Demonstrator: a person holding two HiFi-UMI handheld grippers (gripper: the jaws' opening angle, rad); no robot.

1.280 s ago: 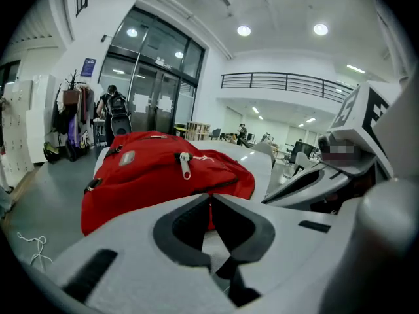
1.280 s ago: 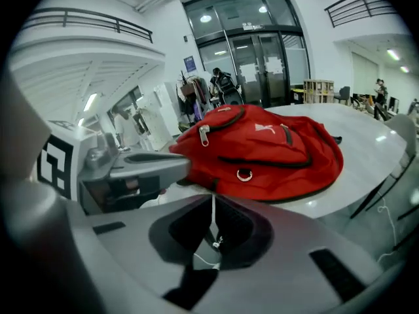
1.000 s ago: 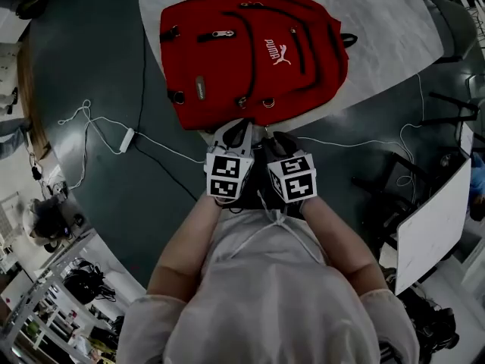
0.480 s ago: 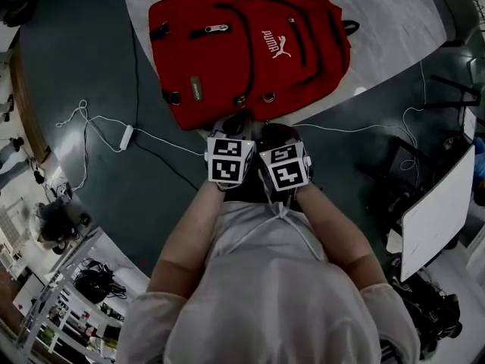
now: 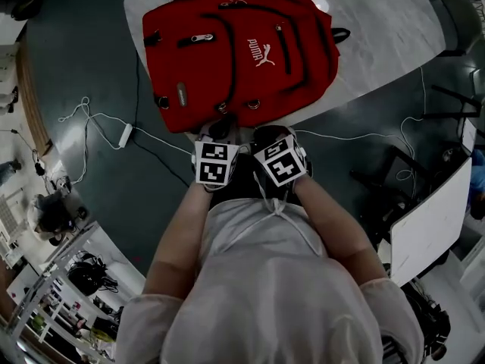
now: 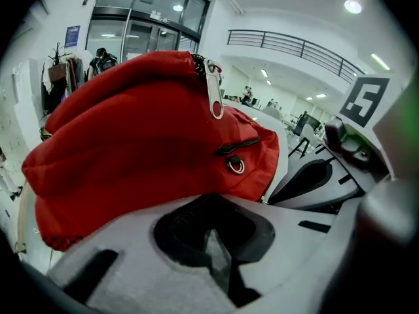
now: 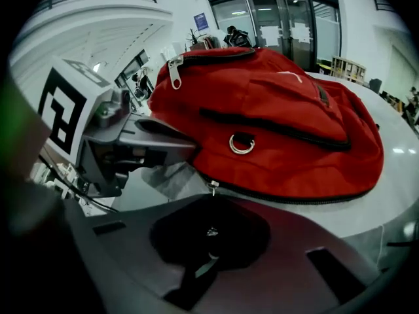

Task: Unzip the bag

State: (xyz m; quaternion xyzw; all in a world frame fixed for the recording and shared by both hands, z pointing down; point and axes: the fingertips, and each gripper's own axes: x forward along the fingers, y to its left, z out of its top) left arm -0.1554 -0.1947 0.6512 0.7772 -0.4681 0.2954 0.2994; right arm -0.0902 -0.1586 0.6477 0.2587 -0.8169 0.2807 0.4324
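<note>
A red backpack [image 5: 235, 51] lies flat on the white table [image 5: 379, 29], its bottom edge toward me. Both grippers hover side by side at that edge. My left gripper [image 5: 216, 131] is shut and empty, and in the left gripper view [image 6: 211, 205] the red fabric, a long zipper pull [image 6: 213, 97] and a D-ring [image 6: 236, 167] sit just past it. My right gripper [image 5: 267, 133] is also shut. In the right gripper view [image 7: 211, 203] a small zipper pull [image 7: 211, 187] hangs on the black zipper line just beyond the tips, apart from them.
White cables and a power strip [image 5: 126, 137] lie on the dark floor to the left. A dark chair [image 5: 394, 180] and a white board [image 5: 428, 226] stand to the right. The table edge runs just under the bag's bottom.
Both grippers have moved forward and slightly left, closing in on the bag's near edge. Both stay shut.
</note>
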